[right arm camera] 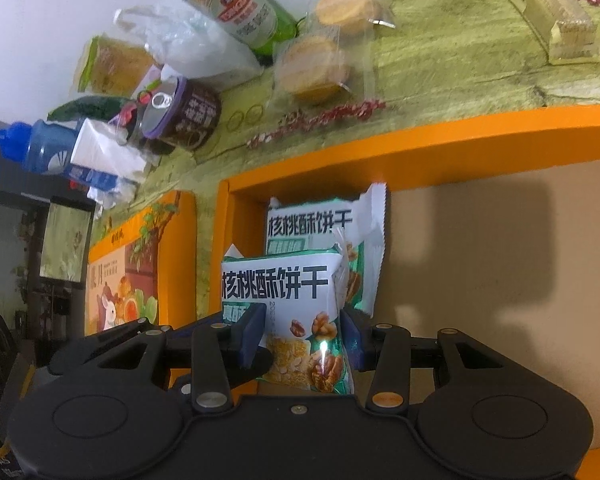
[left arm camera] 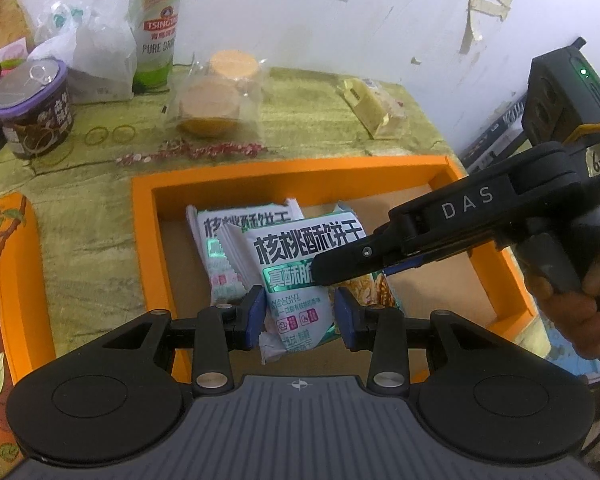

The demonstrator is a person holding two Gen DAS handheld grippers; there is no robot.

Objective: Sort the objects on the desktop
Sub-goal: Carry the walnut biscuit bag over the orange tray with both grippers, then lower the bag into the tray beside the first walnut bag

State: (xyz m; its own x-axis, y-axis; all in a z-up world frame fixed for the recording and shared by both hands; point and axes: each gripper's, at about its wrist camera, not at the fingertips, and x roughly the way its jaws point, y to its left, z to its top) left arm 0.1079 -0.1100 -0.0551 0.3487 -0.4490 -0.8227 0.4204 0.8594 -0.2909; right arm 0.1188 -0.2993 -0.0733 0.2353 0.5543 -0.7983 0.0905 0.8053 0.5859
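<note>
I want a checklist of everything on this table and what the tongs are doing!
Surface: table with a green patterned cloth.
Job's things: open orange box holding two walnut biscuit packets; front packet lies over the back packet. Two wrapped round cakes and a yellow wrapped bar lie outside the box.
Clutter: beer can, purple-lidded tin, plastic bag, rubber bands, blue bottle.
Tongs: left tongs either side of the front packet's lower end, grip unclear; right tongs straddle the same packet, contact unclear.
Cables: nothing seen.
Surroundings: white scuffed wall; orange printed lid beside the box.
</note>
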